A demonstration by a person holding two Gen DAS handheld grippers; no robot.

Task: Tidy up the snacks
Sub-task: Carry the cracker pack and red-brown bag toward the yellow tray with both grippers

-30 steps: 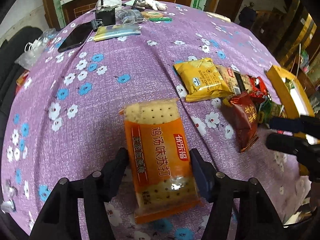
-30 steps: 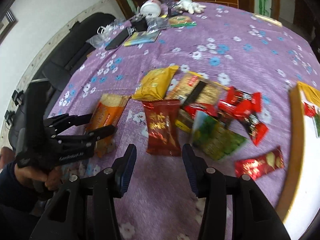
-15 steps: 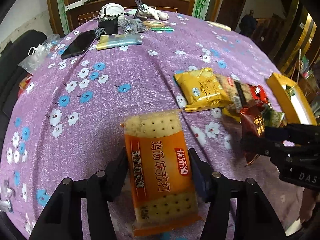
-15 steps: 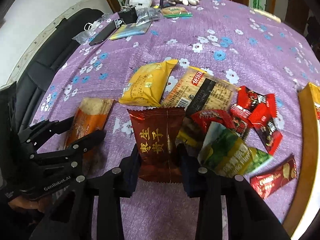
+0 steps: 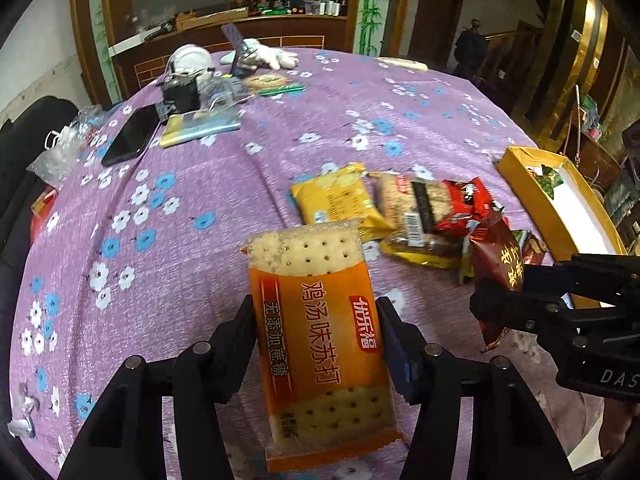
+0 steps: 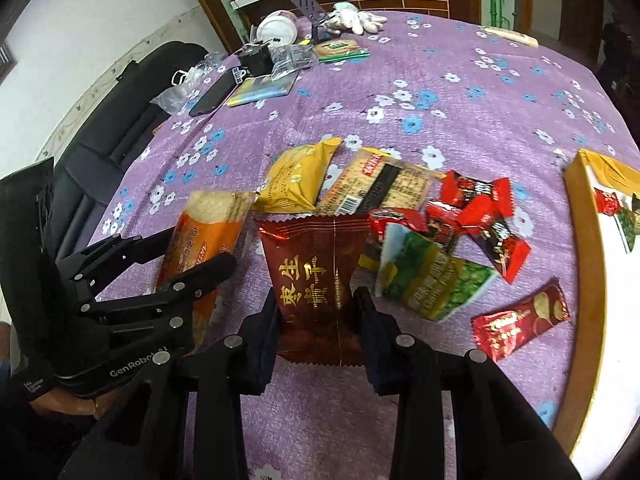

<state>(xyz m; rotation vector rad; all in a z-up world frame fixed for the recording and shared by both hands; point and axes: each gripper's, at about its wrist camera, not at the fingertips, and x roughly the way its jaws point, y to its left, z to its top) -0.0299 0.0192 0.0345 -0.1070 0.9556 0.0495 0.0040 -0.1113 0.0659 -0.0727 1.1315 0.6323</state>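
Observation:
My left gripper (image 5: 316, 316) is shut on an orange cracker packet (image 5: 320, 336), lifted off the purple flowered tablecloth (image 5: 200, 240). The same packet (image 6: 200, 240) and left gripper (image 6: 192, 248) show at the left of the right wrist view. My right gripper (image 6: 316, 304) is shut on a dark red snack packet (image 6: 316, 276), raised a little; that packet (image 5: 496, 264) hangs in the right gripper (image 5: 496, 292) at the right of the left wrist view. A pile of snacks lies behind: a yellow packet (image 6: 296, 180), a cracker packet (image 6: 380, 188), red packets (image 6: 480, 208) and a green packet (image 6: 432, 280).
A yellow-rimmed box (image 6: 580, 280) with a white inside holds a few snacks at the right. One red packet (image 6: 520, 324) lies alone near it. A phone (image 5: 132, 136), a booklet (image 5: 200, 128), bags and gloves (image 5: 264, 56) crowd the far side. A black chair (image 6: 120, 120) stands at the left.
Both grippers closed on their packets and lifted them: the left raised the orange cracker packet off the cloth, the right took the dark red packet and raised it.

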